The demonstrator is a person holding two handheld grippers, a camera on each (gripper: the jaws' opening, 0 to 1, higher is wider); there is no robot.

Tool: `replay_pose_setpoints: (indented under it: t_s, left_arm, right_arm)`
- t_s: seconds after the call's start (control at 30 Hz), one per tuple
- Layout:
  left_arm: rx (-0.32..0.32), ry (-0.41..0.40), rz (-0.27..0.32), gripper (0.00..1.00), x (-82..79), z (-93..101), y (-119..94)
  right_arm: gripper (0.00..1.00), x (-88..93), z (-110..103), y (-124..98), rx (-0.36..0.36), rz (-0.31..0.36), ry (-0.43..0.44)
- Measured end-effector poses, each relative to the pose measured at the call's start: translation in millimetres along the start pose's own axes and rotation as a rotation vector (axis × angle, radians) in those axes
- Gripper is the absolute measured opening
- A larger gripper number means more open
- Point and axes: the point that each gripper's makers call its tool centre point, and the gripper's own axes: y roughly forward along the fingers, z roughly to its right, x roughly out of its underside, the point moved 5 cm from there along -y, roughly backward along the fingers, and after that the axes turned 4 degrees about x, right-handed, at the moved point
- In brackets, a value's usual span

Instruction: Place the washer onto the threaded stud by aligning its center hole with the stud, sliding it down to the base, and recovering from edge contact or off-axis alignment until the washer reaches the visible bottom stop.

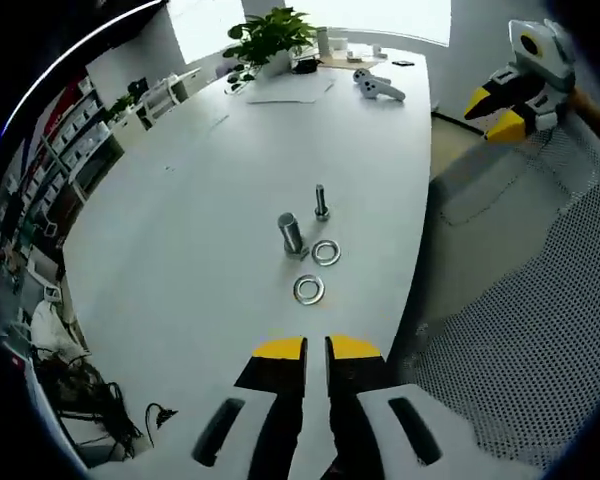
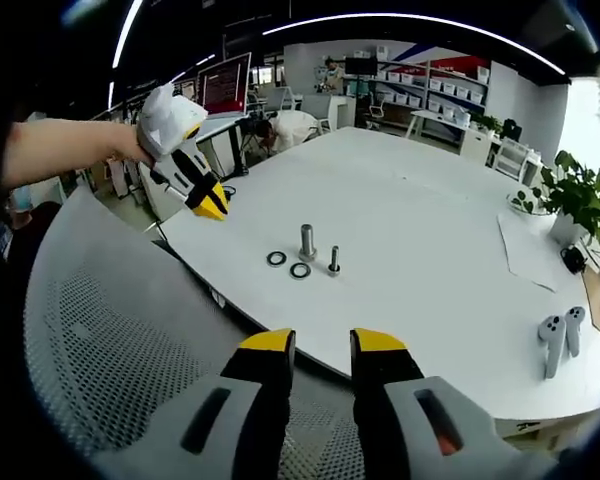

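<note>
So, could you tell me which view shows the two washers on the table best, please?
The left gripper view: the two washers lie near the middle of the picture, large enough to show each centre hole, beside the thicker stud. In the right gripper view they appear smaller and darker, as thin rings near the table edge.

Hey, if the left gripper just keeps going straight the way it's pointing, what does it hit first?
Probably the nearer washer, lying flat on the white table just ahead of the left gripper. The gripper may sit above the table, so depth is uncertain.
</note>
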Motion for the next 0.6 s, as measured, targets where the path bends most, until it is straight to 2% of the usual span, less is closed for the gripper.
replay_pose_setpoints:
  t_s: [0.1,0.2,0.3,0.33,0.5,0.6]
  left_arm:
    - [0.012,0.052,-0.066,0.05,5.6,-0.6,10.7]
    - [0.044,0.082,-0.092,0.05,8.0,0.2,25.7]
    - [0.041,0.130,-0.170,0.05,14.0,-2.0,35.5]
    - [0.060,0.153,-0.200,0.05,17.2,-1.6,39.8]
    - [0.068,0.181,-0.255,0.04,23.7,-5.5,53.5]
    - [0.091,0.207,-0.316,0.00,28.9,-5.4,59.8]
  right_arm:
    - [0.25,0.1,0.6,0.0,0.003,0.001,0.002]
    - [0.24,-0.2,1.2,-0.4,0.009,0.007,0.007]
    - [0.24,0.1,1.3,-0.2,0.010,0.002,0.008]
    - [0.24,0.2,1.3,-0.1,0.009,0.000,0.008]
    - [0.24,0.4,1.4,0.1,0.008,-0.002,0.009]
    - [0.24,-0.3,1.9,-0.3,0.012,0.005,0.011]
